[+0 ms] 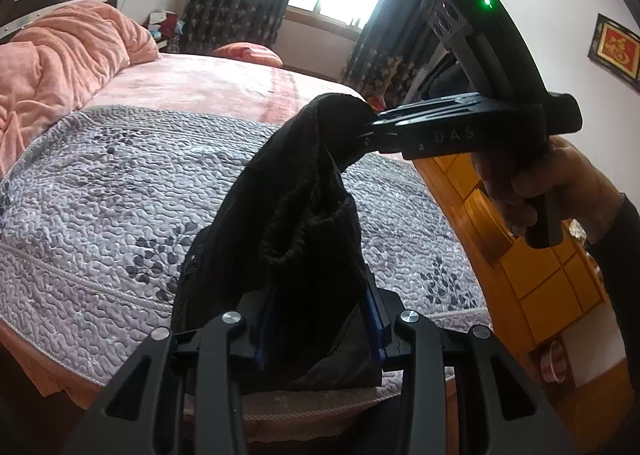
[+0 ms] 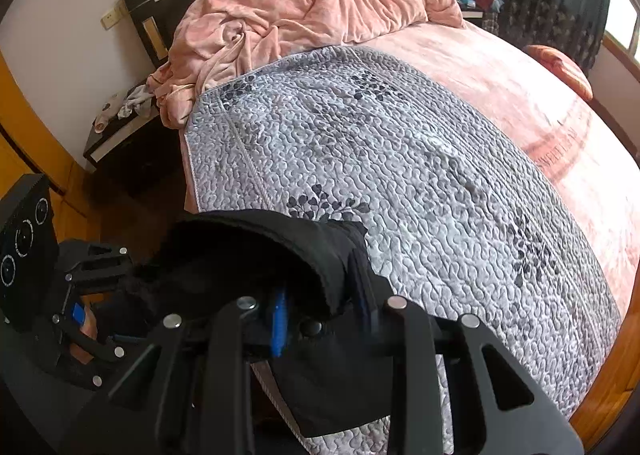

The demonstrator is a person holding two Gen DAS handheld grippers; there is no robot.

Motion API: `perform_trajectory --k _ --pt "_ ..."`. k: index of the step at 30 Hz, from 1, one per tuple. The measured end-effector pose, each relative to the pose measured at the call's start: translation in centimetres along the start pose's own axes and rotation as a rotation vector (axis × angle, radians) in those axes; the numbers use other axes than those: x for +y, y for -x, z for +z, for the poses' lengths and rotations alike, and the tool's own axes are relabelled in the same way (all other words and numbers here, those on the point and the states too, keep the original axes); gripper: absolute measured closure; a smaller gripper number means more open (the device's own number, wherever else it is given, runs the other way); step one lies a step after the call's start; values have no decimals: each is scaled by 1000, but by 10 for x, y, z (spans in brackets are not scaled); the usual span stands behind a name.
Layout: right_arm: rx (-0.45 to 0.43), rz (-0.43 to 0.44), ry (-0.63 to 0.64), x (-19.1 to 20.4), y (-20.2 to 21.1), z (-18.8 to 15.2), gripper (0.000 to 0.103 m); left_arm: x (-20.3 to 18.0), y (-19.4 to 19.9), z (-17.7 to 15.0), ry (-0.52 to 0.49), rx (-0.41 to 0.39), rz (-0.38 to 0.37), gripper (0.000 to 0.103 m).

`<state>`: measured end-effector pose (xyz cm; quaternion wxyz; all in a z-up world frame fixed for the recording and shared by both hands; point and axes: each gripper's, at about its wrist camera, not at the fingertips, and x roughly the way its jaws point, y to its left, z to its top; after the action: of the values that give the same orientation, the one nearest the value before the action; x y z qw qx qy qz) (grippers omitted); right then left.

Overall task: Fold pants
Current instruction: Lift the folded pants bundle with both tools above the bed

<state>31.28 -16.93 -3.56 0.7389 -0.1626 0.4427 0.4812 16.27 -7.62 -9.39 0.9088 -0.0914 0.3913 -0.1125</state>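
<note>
Black pants [image 1: 296,211] hang bunched in the air over the near edge of the bed, held at both ends. My left gripper [image 1: 320,319] is shut on the lower bunch of the pants. My right gripper [image 1: 366,127] is shut on the upper end, above and to the right. In the right wrist view the pants [image 2: 280,251] drape over my right gripper [image 2: 324,315], which is shut on them, and my left gripper [image 2: 132,279] holds the other end at lower left. The rest of the fabric hangs below the fingers.
A grey quilted cover [image 2: 400,159] lies across the bed near me. A rumpled pink blanket [image 2: 304,3] is piled at the headboard, with pink sheet [image 2: 540,103] beyond. A dark nightstand [image 2: 124,139] stands left of the bed. Orange wooden floor [image 1: 520,247] runs on the right.
</note>
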Motion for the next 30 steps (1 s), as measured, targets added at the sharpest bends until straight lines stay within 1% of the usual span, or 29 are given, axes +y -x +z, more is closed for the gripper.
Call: perform_trajectory --k 8,30 --pt "-3 -5 -36 -10 1 -25 77 -17 -18 -11 -38 40 -19 66" --pt "-18 -18 -112 -52 -6 -90 77 -56 -74 -34 -141 138 -39 66"
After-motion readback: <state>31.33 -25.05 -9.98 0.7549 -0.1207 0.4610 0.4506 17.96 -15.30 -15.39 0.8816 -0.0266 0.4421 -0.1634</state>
